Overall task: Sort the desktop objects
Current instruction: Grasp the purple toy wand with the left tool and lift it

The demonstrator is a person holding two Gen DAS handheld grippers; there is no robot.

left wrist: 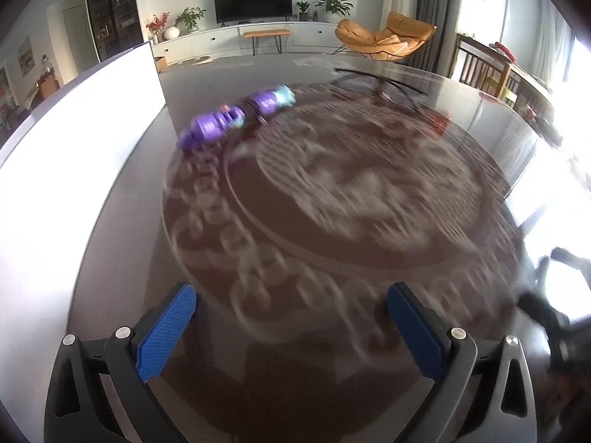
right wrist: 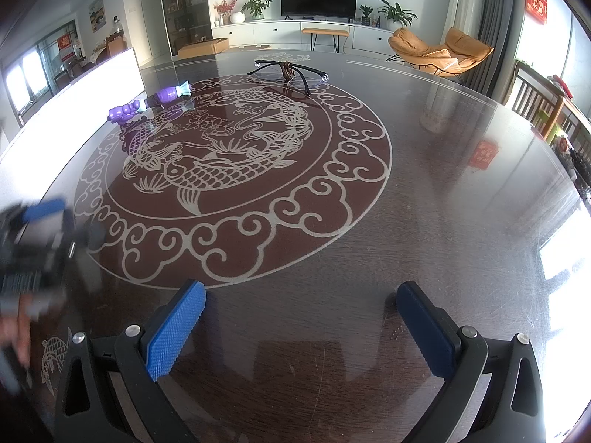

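A purple and teal toy [right wrist: 149, 102] lies on the dark table [right wrist: 443, 221] at the far left, next to a white box [right wrist: 74, 110]. Black glasses [right wrist: 291, 70] rest at the far edge with a brown coiled thing on their bridge. My right gripper [right wrist: 299, 317] is open over the near part of the table, nothing between its blue pads. The left wrist view is motion-blurred: the purple toy [left wrist: 236, 114] lies far ahead, the glasses [left wrist: 380, 81] beyond it. My left gripper [left wrist: 291, 317] is open and empty; it also shows blurred as the other gripper [right wrist: 40, 236] at the left edge.
The white box [left wrist: 74, 140] stands along the table's left side. A fish and cloud pattern [right wrist: 229, 170] covers the tabletop's middle. The right gripper's body [left wrist: 554, 313] shows at the right edge. Wooden chairs [right wrist: 546, 110] stand off the table's right side.
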